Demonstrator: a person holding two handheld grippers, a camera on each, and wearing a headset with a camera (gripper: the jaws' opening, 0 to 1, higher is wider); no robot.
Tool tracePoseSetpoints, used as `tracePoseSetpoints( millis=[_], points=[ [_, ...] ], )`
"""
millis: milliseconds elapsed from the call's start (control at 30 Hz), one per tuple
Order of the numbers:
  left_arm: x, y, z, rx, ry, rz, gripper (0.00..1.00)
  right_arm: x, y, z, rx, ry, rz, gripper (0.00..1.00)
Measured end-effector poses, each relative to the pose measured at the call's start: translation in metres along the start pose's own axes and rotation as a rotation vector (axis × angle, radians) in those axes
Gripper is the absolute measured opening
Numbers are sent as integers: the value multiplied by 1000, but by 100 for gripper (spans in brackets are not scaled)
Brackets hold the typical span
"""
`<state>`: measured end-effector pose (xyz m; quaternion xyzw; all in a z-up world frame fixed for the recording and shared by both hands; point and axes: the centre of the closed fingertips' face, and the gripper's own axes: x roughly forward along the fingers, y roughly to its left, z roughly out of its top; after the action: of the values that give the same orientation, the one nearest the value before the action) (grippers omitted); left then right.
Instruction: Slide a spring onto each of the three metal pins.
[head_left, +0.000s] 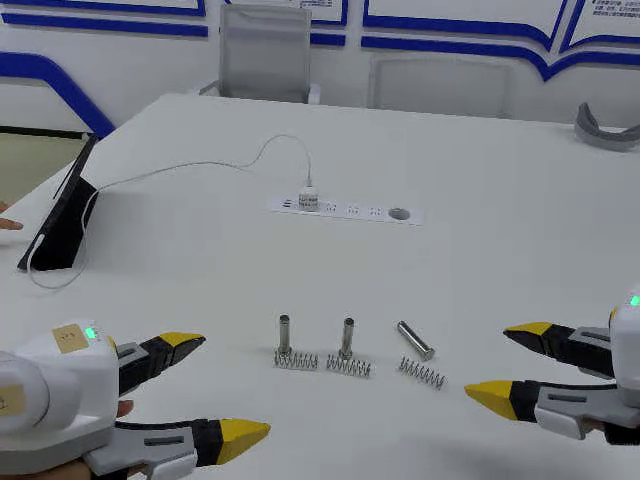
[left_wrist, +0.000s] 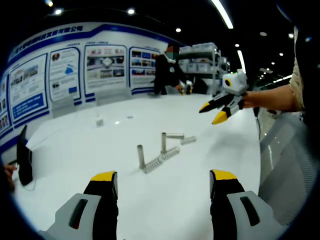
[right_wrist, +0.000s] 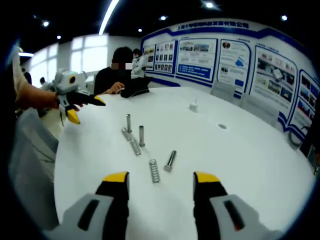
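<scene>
**Layout.** Left tool (head_left: 232, 385): jaws spread, nothing held, low over the near left of the worktop (head_left: 520, 200). Left pin (head_left: 284, 335) stands upright, with the left spring (head_left: 296, 360) lying flat at its foot. Middle pin (head_left: 347, 338) is also upright, with the middle spring (head_left: 348, 367) flat at its foot. Right pin (head_left: 415, 341) lies on its side, the right spring (head_left: 421, 373) just beside it. Right tool (head_left: 488, 361): jaws spread, empty, near the right spring. No spring is fitted yet.

**Assessment.** The step in hand appears to be a first pick-up. Nip a spring lightly near one end so the coils are not crushed. Bring its bore square over the pin top, then let it drop. The lying pin looks liable to roll, so the other tool should steady it or stand it up first.

**Markings.** Tan sticker (head_left: 70, 337) on the left tool: no text legible. Wall panels (right_wrist: 200, 52) carry headings and print, too small to read. Power strip (head_left: 345, 210): no legible brand.
</scene>
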<state>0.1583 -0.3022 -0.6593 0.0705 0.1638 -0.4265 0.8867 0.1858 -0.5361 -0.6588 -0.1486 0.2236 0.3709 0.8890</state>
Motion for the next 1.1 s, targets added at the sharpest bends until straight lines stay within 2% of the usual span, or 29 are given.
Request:
tracePoseSetpoints(
  millis=[200, 500, 800, 1100],
  points=[
    [0, 0, 2, 1, -5, 4, 76, 16, -5, 11, 6, 19, -4, 47],
    [-2, -2, -1, 0, 0, 5, 75, 41, -15, 17, 30, 62, -23, 37],
    [-3, -2, -1, -4, 0, 7, 75, 67, -28, 11, 67, 109, -50, 29],
    [-1, -2, -1, -6, -1, 4, 75, 91, -29, 14, 90, 150, -52, 24]
  ],
)
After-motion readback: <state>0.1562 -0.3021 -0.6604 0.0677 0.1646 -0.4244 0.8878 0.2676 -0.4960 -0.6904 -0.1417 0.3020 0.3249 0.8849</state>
